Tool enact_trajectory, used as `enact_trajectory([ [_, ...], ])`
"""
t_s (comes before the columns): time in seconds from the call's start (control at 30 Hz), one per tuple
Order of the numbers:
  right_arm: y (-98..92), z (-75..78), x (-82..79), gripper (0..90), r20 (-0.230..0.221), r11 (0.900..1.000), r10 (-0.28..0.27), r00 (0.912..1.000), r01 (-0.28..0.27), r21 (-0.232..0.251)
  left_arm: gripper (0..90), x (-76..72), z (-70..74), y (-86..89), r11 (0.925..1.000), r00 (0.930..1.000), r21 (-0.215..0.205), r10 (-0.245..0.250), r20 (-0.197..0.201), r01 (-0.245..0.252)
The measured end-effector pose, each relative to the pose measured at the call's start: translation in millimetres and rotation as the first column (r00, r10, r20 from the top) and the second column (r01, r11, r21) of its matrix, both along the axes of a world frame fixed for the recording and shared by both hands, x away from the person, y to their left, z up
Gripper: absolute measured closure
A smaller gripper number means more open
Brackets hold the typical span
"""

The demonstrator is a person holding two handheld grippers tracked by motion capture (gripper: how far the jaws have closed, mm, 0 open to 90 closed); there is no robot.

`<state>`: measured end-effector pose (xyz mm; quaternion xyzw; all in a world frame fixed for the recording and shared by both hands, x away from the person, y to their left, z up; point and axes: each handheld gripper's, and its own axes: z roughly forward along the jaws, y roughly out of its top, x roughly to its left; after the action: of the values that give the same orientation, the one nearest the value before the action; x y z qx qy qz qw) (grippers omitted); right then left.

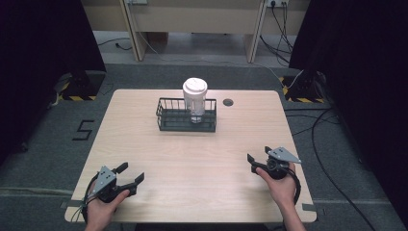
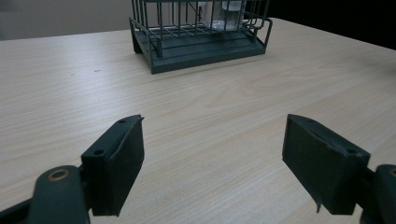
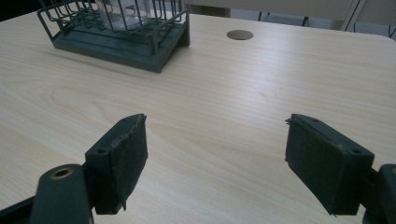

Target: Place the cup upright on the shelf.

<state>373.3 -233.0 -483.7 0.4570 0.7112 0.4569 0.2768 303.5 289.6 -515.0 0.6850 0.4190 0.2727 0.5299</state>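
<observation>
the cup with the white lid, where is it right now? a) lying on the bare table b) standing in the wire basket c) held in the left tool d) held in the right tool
b: the cup stands upright inside the wire basket, and both tools are open and far from it at the near edge.

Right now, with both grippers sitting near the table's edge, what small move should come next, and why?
Probably reach the right gripper forward toward the cup standing in the wire basket. Both grippers, the left gripper too, are open and hold nothing, well short of the basket.
</observation>
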Motion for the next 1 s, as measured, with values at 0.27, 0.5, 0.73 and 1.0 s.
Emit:
enact_trajectory([
  [0.27, -12.7, -4.9, -8.6, 21.8, 0.006, 1.0, -0.026, 0.9996, 0.026, -0.001, 20.3, -0.1, -0.2, 0.0, 1.0, 1.0, 0.0, 0.002, 0.0, -0.002],
  [0.5, -22.8, -10.7, -14.6, 22.1, 0.012, 0.999, -0.046, 0.9989, 0.045, 0.006, 20.3, -0.1, -0.4, -0.7, 1.0, 1.0, -0.001, 0.002, -0.001, -0.002],
  [0.73, -27.4, -14.3, -18.3, 22.2, 0.033, 0.998, -0.059, 0.9977, 0.059, 0.022, 20.2, -0.2, -0.5, -0.8, 1.0, 1.0, -0.005, 0.002, -0.001, -0.002],
  [1.0, -30.2, -16.0, -20.4, 22.0, 0.048, 0.997, -0.071, 0.9963, 0.069, 0.037, 20.2, -0.2, -0.3, -1.4, 1.0, 1.0, -0.003, -0.001, 0.0, 0.001],
])
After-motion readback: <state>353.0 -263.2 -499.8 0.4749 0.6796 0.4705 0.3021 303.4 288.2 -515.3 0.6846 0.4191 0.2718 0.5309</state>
